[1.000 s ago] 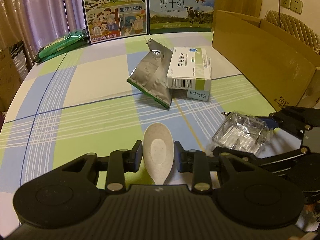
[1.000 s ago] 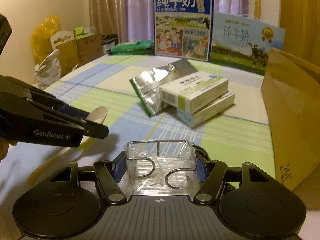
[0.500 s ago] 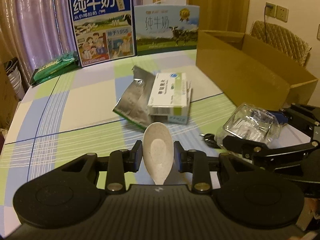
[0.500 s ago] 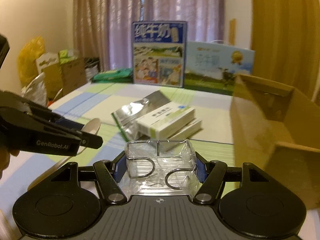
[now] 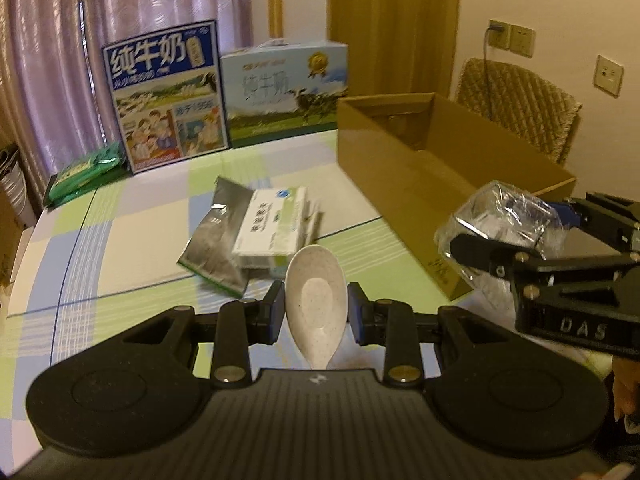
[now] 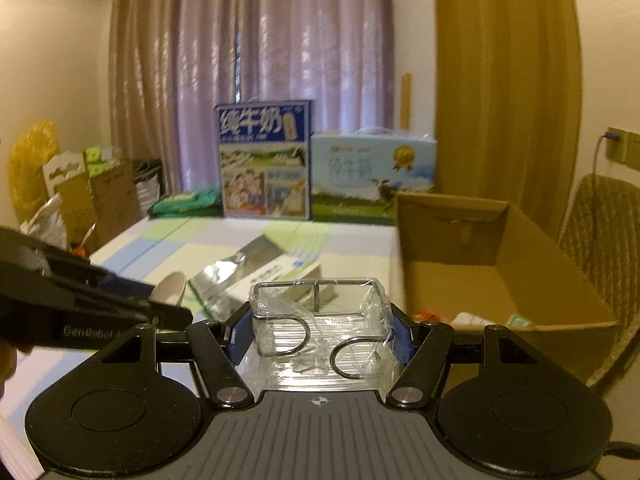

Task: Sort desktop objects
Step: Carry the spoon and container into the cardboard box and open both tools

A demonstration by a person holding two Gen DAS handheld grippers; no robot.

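In your left wrist view, your left hand-held gripper (image 5: 316, 307) is closed onto a speckled cream spoon (image 5: 315, 295), its pads pressing the sides of the bowl, which points forward and up, clear of the counter (image 5: 120, 240) with its checked cloth. Ahead on the counter a stack of white-and-green medicine boxes (image 5: 276, 230) lies partly on a silver foil pouch (image 5: 214, 236). Right of them stands an open cardboard box (image 5: 404, 168). At the counter's far edge stand two milk cartons (image 5: 168, 96), with green packets (image 5: 86, 170) lying to their left. Your right hand-held gripper (image 5: 516, 236) comes in from the right, carrying a clear plastic-wrapped wire rack (image 5: 500, 216) in the air beside the near corner of the cardboard box.

In your right wrist view, the right hand-held gripper (image 6: 320, 332) is clamped on the wire rack (image 6: 318, 320), blue pads against both its sides; two metal hooks show through the wrap. The rack hangs above the counter (image 6: 168, 240), just left of the cardboard box (image 6: 500, 260), inside which a few items lie at the near end, too blurred to name. The left hand-held gripper (image 6: 160, 300) crosses in from the left with the spoon (image 6: 171, 286) poking out beyond its tip. The medicine boxes (image 6: 276, 274) and foil pouch (image 6: 218, 276) lie beyond the rack, and the milk cartons (image 6: 266, 164) stand before the curtain (image 6: 280, 40).
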